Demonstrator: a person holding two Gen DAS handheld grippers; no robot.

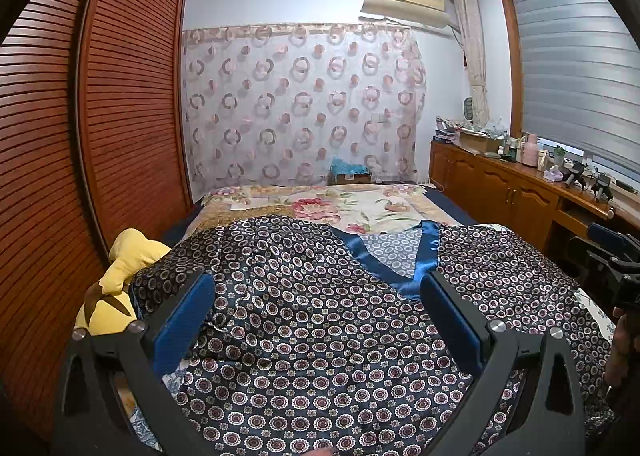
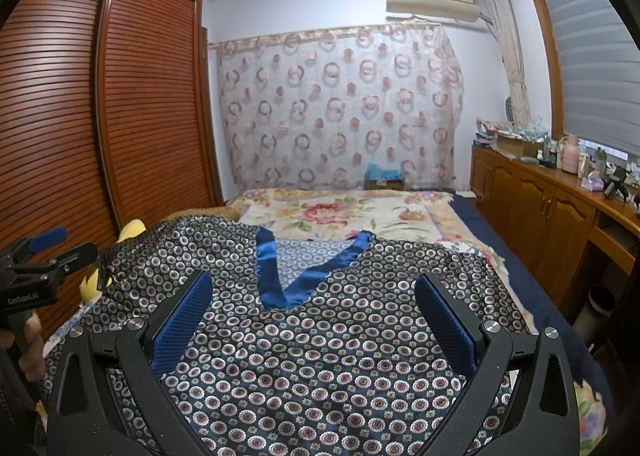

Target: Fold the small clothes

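A dark navy satin top (image 1: 320, 316) with a small ring pattern and a shiny blue V-neck band (image 1: 404, 268) lies spread flat on the bed. My left gripper (image 1: 318, 288) hovers over its left half, wide open, nothing between the blue pads. In the right wrist view the same top (image 2: 320, 336) fills the foreground, its V-neck band (image 2: 288, 280) just ahead. My right gripper (image 2: 314, 288) is also wide open above the cloth. The left gripper (image 2: 44, 256) appears at that view's left edge, held by a hand (image 2: 32, 344); the right gripper (image 1: 616, 268) shows at the left view's right edge.
A floral bedspread (image 1: 340, 204) covers the bed beyond the top. A yellow plush toy (image 1: 120, 276) lies at the bed's left edge, against the slatted wooden wardrobe (image 1: 80, 136). A wooden cabinet (image 2: 560, 208) with clutter runs along the right under the window.
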